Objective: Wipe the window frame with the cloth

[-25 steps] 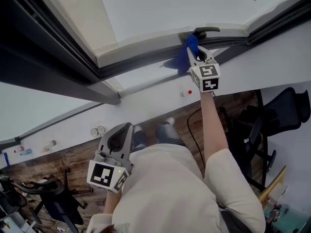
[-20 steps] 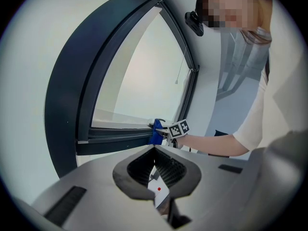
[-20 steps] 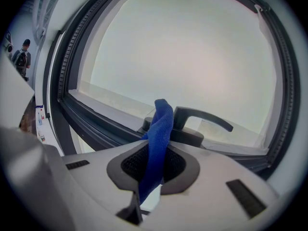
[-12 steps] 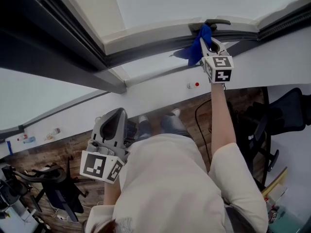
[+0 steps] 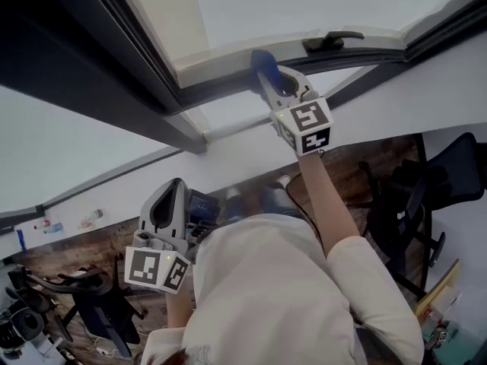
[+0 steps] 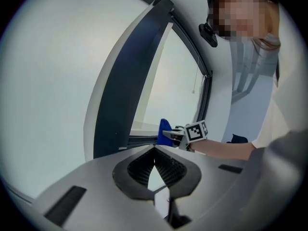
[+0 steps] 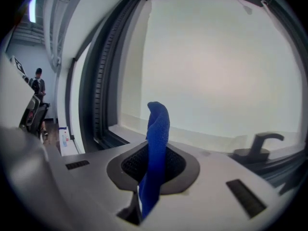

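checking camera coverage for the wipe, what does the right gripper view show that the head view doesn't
Only the right gripper view: the jaws of the right claw shut on the blue cloth, and a distant person. Only the head view: the left claw held low beside the torso, and the black office chair. Both: the cloth, the window handle and the dark window frame.

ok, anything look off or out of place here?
Nothing damaged or spilled. Only oddity: the blue cloth sits in the right gripper as a narrow twisted strip, not spread flat, so little of it likely meets the window frame. Left gripper is shut and empty.
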`<state>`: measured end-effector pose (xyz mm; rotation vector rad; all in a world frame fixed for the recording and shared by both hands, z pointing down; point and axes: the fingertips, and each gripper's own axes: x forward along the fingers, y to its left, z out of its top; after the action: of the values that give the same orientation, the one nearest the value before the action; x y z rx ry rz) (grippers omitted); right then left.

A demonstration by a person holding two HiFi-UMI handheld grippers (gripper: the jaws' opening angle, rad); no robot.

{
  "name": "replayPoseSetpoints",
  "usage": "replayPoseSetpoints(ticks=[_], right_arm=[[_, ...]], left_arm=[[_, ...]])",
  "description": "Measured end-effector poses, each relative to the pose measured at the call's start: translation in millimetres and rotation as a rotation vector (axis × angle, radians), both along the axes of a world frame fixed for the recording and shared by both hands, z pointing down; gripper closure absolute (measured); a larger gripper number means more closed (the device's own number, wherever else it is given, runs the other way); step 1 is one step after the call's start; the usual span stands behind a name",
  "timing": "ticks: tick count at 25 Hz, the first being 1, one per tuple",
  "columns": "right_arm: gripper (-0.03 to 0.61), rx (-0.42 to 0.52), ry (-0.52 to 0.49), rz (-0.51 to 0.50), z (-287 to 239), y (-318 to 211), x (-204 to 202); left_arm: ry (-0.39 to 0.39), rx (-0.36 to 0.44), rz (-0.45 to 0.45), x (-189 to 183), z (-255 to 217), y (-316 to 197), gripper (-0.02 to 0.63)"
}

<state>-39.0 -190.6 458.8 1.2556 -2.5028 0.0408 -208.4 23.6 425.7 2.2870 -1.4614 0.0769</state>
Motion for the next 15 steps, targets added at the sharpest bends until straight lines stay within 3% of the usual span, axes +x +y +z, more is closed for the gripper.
replayPoseSetpoints(ticks=[4, 7, 15], right_arm=[[0.534, -0.004, 0.024, -0.165, 6, 24, -85], [0.534, -0.018, 0.048, -0.234, 15, 34, -126], [0.534, -0.022, 0.197, -0.313, 47, 43, -169]], left_arm=[[0.013, 0.006, 0.020, 0, -3, 9, 0.606], [0.017, 0.004, 0.020, -5, -3, 18, 0.606], [0.034, 0.004, -0.020, -21, -2, 35, 0.606]])
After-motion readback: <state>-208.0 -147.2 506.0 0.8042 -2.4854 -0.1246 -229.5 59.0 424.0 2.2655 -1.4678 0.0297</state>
